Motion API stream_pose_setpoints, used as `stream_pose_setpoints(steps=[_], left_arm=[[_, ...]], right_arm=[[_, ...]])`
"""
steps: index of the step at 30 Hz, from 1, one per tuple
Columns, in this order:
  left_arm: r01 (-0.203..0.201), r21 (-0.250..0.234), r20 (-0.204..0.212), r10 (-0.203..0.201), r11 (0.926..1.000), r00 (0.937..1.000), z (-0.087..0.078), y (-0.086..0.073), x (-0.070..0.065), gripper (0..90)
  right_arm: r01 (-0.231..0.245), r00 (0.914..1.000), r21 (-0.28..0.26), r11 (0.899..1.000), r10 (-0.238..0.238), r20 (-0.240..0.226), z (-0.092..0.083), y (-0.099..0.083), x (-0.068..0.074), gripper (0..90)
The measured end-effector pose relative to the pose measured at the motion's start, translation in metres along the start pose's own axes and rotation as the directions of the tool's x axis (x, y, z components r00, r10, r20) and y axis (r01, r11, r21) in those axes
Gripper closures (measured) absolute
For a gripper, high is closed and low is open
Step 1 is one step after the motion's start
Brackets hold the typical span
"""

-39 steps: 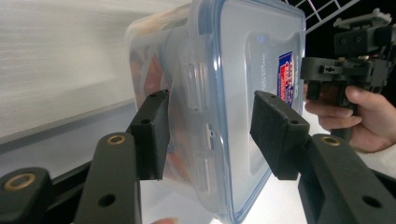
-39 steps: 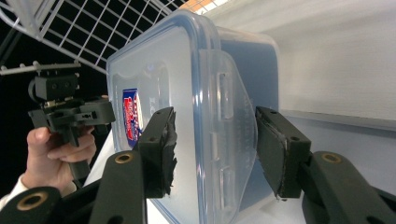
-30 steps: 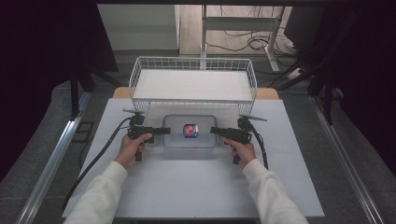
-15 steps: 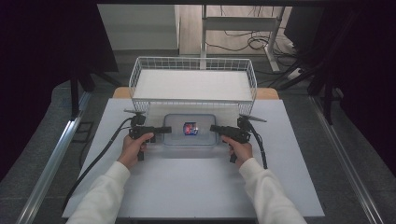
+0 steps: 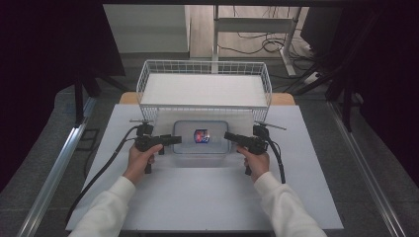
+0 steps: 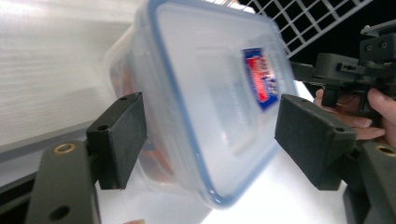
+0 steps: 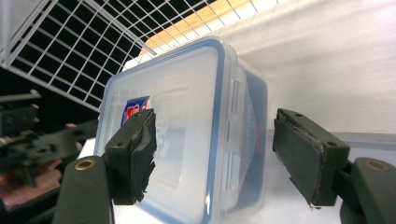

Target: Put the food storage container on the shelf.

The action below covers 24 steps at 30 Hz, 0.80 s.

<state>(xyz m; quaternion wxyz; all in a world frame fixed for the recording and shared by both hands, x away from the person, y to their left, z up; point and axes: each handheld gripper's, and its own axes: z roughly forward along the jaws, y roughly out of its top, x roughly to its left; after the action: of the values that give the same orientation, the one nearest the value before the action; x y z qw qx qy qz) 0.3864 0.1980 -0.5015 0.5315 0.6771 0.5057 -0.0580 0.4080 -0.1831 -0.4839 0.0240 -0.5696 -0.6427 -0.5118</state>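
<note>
A clear plastic box with a blue-rimmed lid and a red-and-blue label lies on the white table, just in front of the wire basket. My left gripper stands at its left end and my right gripper at its right end. In the left gripper view the box sits between the jaws of the left gripper, with the far pad clear of the lid. In the right gripper view the box end lies between the jaws of the right gripper, apart from one pad. Both pairs of jaws have just been opening.
A white wire basket with a pale floor stands at the back of the table, right behind the box. Black cables trail from both grippers toward the near table edge. Dark floor, metal rails and a stand surround the table.
Hands, grippers and box keep their places in the high view. The jaws at the two ends of the box look a little wider apart than before.
</note>
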Motion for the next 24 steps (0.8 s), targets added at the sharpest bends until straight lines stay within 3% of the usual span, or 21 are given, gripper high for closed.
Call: stream_pose_setpoints(steps=[1,2,3,4,5,7,9,10,11,12,13,14,16,17,18,20,21,22,23,24], left_arm=[[0.000,0.000,0.000,0.000,1.0000,1.0000,0.000,0.000,0.000,24.1],[-0.038,-0.009,-0.010,0.037,0.9993,0.9992,-0.008,-0.002,-0.005,23.0],[-0.038,-0.009,-0.010,0.037,0.9993,0.9992,-0.008,-0.002,-0.005,22.5],[-0.068,-0.019,-0.014,0.068,0.9975,0.9976,-0.015,-0.006,-0.011,22.2],[-0.068,-0.019,-0.014,0.068,0.9975,0.9976,-0.015,-0.006,-0.011,22.3],[-0.117,-0.028,-0.027,0.116,0.9928,0.9929,-0.026,-0.014,-0.019,22.8],[-0.132,-0.028,-0.029,0.131,0.9908,0.9909,-0.030,-0.017,-0.021,23.4],[-0.154,-0.029,-0.026,0.153,0.9877,0.9879,-0.035,-0.024,-0.026,23.6],[-0.154,-0.029,-0.026,0.153,0.9877,0.9879,-0.035,-0.024,-0.026,23.8],[-0.171,-0.024,-0.027,0.170,0.9849,0.9850,-0.038,-0.029,-0.028,23.8],[-0.182,-0.019,-0.030,0.181,0.9831,0.9830,-0.039,-0.031,-0.030,23.8],[-0.196,-0.014,-0.035,0.195,0.9806,0.9802,-0.040,-0.034,-0.032,23.9],[-0.223,-0.004,-0.043,0.223,0.9747,0.9739,-0.041,-0.042,-0.038,24.1],[-0.223,-0.004,-0.043,0.223,0.9747,0.9739,-0.041,-0.042,-0.038,24.1],[-0.242,0.006,-0.051,0.242,0.9703,0.9690,-0.042,-0.046,-0.040,24.1],[-0.265,0.028,-0.063,0.266,0.9639,0.9619,-0.042,-0.051,-0.043,24.0],[-0.303,0.050,-0.095,0.307,0.9516,0.9471,-0.043,-0.057,-0.048,24.1],[-0.303,0.050,-0.095,0.307,0.9516,0.9471,-0.043,-0.057,-0.048,24.5],[-0.320,0.060,-0.106,0.325,0.9454,0.9397,-0.043,-0.061,-0.051,24.5],[-0.333,0.070,-0.106,0.339,0.9404,0.9349,-0.044,-0.063,-0.054,24.5]], right_arm=[[0.025,0.9997,-0.008,1.000,-0.025,-0.001,-0.004,-0.001,0.001,30.0],[0.042,0.9991,0.000,0.999,-0.042,0.007,-0.008,-0.002,0.002,29.2],[0.042,0.9991,0.000,0.999,-0.042,0.007,-0.008,-0.002,0.002,29.2],[0.102,0.9947,0.001,0.995,-0.102,0.012,-0.017,-0.006,0.005,29.2],[0.102,0.9947,0.001,0.995,-0.102,0.012,-0.017,-0.006,0.005,29.2],[0.141,0.9900,0.022,0.990,-0.141,-0.006,-0.027,-0.012,0.009,28.7],[0.155,0.9879,0.029,0.987,-0.155,-0.004,-0.030,-0.014,0.010,28.7],[0.218,0.9759,0.034,0.975,-0.218,-0.012,-0.036,-0.021,0.014,28.7],[0.218,0.9759,0.034,0.975,-0.218,-0.012,-0.036,-0.021,0.014,28.7],[0.289,0.9573,0.048,0.956,-0.289,-0.001,-0.040,-0.027,0.018,29.9],[0.289,0.9573,0.048,0.956,-0.289,-0.001,-0.040,-0.027,0.018,29.9],[0.346,0.9377,0.067,0.936,-0.347,0.014,-0.042,-0.032,0.022,31.5],[0.402,0.9141,0.076,0.912,-0.405,0.022,-0.043,-0.039,0.025,34.0],[0.402,0.9141,0.076,0.912,-0.405,0.022,-0.043,-0.039,0.025,34.0],[0.436,0.8981,0.094,0.895,-0.439,0.019,-0.044,-0.046,0.028,36.8],[0.445,0.8936,0.100,0.890,-0.448,0.018,-0.044,-0.048,0.030,39.5],[0.481,0.8739,0.110,0.870,-0.486,0.019,-0.043,-0.051,0.033,46.7],[0.500,0.8627,0.115,0.858,-0.505,0.021,-0.042,-0.053,0.034,51.9],[0.517,0.8517,0.128,0.846,-0.524,0.021,-0.042,-0.055,0.036,57.6],[0.517,0.8517,0.128,0.846,-0.524,0.021,-0.042,-0.055,0.036,57.6]])
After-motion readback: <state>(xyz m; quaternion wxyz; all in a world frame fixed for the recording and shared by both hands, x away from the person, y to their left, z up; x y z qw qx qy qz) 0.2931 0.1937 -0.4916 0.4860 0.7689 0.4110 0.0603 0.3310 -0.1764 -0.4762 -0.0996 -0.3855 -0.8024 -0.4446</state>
